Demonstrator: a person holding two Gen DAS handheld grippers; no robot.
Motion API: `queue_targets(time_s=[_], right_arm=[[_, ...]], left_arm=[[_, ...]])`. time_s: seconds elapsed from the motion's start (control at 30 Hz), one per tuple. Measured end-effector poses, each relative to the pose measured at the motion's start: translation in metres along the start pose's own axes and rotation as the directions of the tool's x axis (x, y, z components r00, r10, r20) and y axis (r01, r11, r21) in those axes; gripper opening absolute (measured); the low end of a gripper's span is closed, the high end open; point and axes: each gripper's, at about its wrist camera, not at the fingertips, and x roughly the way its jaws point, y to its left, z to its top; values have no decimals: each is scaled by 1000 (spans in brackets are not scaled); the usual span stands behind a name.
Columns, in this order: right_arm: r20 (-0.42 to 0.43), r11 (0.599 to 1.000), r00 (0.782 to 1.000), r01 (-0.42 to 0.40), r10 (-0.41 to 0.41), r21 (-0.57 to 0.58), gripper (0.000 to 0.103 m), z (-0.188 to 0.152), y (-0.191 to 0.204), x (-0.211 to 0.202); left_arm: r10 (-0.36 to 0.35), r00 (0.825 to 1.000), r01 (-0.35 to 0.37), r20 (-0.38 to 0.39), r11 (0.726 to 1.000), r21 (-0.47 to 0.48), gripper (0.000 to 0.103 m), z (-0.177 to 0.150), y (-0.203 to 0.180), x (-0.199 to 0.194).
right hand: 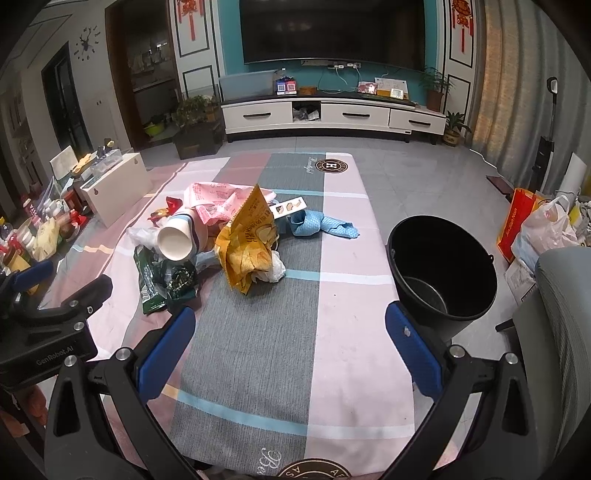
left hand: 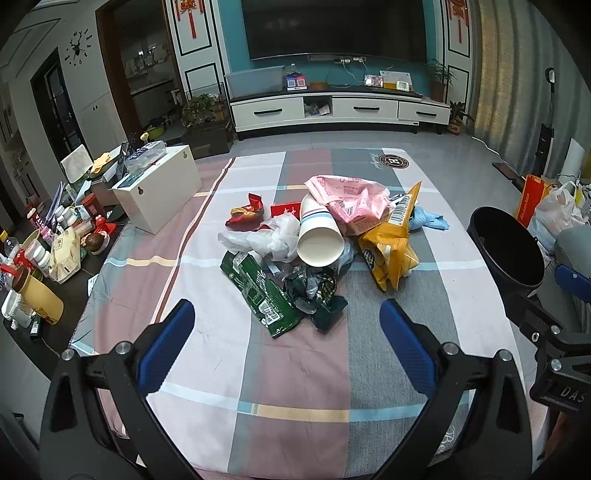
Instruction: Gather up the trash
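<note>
Checked tablecloth [left hand: 295,369] holds trash pile [left hand: 317,251] before TV cabinet [left hand: 340,109].

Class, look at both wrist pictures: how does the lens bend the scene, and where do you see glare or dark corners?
Left wrist view: fisheye curves the white TV cabinet and blackens the corners; the dark television screen shows faint reflections. Right wrist view: the same bowing, the checked tablecloth edges curve, and the black plastic bucket interior is mostly in shadow; both views are sharp.
</note>
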Motion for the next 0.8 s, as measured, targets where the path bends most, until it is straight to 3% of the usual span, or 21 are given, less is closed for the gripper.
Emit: queue_targets(time_s=[0.8], right_arm=[[19,1000,1000,-5,5,-10,100,4,3,-6]], left_arm=[[-3,1000,3,1,1000,3,100,0,-1,2]])
